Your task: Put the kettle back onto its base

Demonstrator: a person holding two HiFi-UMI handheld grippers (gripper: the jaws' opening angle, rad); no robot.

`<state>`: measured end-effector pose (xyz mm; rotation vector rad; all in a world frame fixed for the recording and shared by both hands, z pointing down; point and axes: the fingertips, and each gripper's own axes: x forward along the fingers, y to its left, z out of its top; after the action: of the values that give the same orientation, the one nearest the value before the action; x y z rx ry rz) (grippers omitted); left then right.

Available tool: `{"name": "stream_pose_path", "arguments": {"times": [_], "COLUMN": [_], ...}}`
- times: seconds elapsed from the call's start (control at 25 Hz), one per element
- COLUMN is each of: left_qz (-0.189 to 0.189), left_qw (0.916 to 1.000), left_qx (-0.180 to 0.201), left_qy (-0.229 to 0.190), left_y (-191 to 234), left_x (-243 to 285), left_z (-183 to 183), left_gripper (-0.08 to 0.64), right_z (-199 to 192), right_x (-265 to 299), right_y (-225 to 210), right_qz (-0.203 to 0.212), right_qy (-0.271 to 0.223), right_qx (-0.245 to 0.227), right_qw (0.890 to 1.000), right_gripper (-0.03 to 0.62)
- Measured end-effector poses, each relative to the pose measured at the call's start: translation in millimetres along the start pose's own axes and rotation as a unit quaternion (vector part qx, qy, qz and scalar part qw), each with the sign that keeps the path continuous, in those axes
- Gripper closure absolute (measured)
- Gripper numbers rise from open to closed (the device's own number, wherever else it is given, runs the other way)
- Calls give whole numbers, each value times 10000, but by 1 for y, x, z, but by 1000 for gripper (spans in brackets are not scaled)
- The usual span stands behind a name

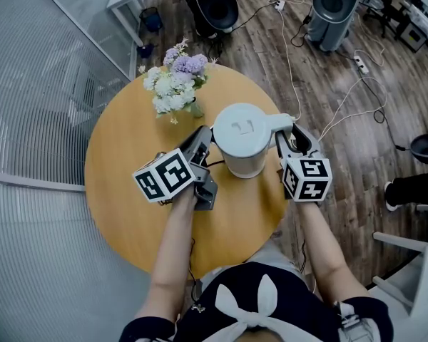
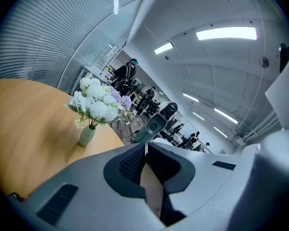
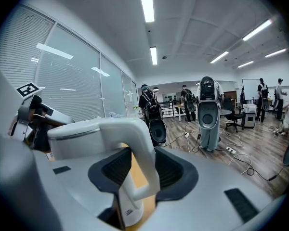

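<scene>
- The wooden floor (image 1: 257, 55), strewn with white cables (image 1: 289, 63), lay behind and to the right of the scene.
- A round wooden surface (image 1: 121, 191) stood in front of the person working at it.
- The white kettle (image 1: 241, 137), lid on, was upright over the middle of the surface, between the two tools. No view showed whether its underside rested on anything.
- The right tongs (image 1: 289, 137) were clamped on the kettle's handle (image 3: 139, 148). The white loop passed between the dark pads (image 3: 116, 170), and the body of the kettle lay to their left in the right gripper view.
- The left tongs (image 1: 202, 140) were drawn almost together with nothing between them. Their tips sat just beside the kettle's left side, but contact could not be made out.
- White and lilac flowers (image 1: 175, 84) stood in a small pale green vase (image 2: 87, 135) at the far edge of the surface, apart from the kettle.
</scene>
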<state>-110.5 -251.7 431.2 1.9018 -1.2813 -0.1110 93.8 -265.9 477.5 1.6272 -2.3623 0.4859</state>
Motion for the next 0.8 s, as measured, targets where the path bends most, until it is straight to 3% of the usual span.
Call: {"name": "stream_pose_path", "arguments": {"times": [0.8], "left_qz": [68], "left_qw": [9997], "left_qx": [-57], "left_qy": [232], "left_y": [14], "left_x": [9], "left_z": [-16], "left_gripper": [518], "right_z": [-20], "right_x": [6], "right_y": [-4], "right_qz": [-58], "right_qy": [202], "right_qx": [4], "right_qw": [9998], "right_gripper": [437]}}
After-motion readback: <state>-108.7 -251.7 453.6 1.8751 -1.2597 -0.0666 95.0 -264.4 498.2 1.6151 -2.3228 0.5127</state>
